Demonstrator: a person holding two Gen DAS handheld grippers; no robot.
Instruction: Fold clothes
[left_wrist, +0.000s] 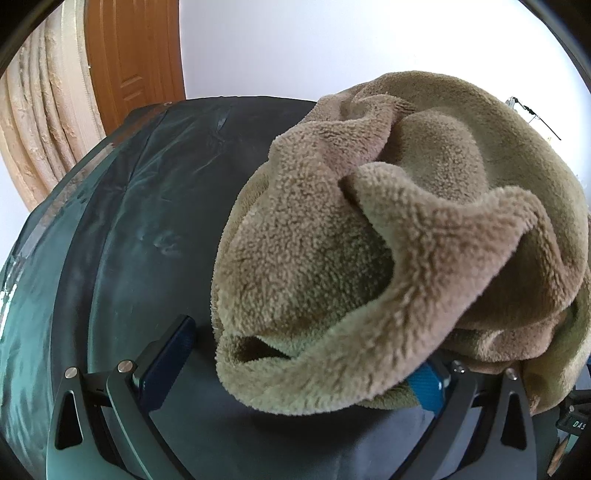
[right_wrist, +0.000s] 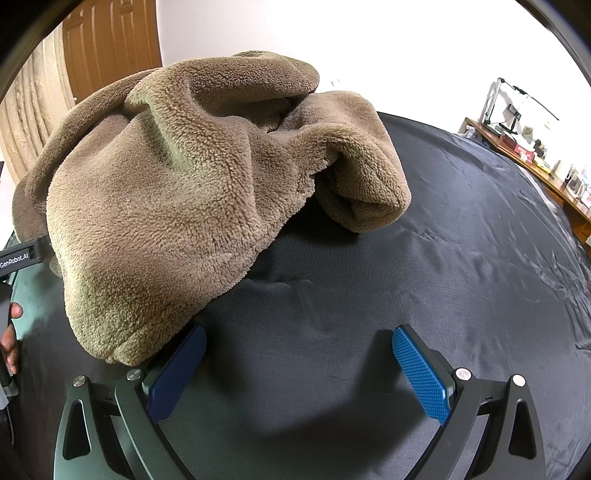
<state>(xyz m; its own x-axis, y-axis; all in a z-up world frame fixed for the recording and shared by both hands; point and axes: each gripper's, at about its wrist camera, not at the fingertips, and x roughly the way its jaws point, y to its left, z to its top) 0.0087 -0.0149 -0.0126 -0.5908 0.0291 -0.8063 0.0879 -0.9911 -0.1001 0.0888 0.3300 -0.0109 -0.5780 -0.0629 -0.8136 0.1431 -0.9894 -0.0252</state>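
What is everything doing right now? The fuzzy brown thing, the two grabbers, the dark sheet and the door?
Fuzzy brown garment: crumpled in a heap, not folded.
Left gripper: jaws open, garment edge draped between them and over one finger.
Right gripper: jaws open, holding nothing, beside the garment's edge.
Dark sheet: spread out, lightly wrinkled, under the garment.
Wooden door: looks closed, only partly in view.

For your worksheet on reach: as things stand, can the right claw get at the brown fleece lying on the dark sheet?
Probably yes. The right claw is open, and the fleece has its near hem lying right at the claw's left finger. Nothing but bare dark sheet lies between them.
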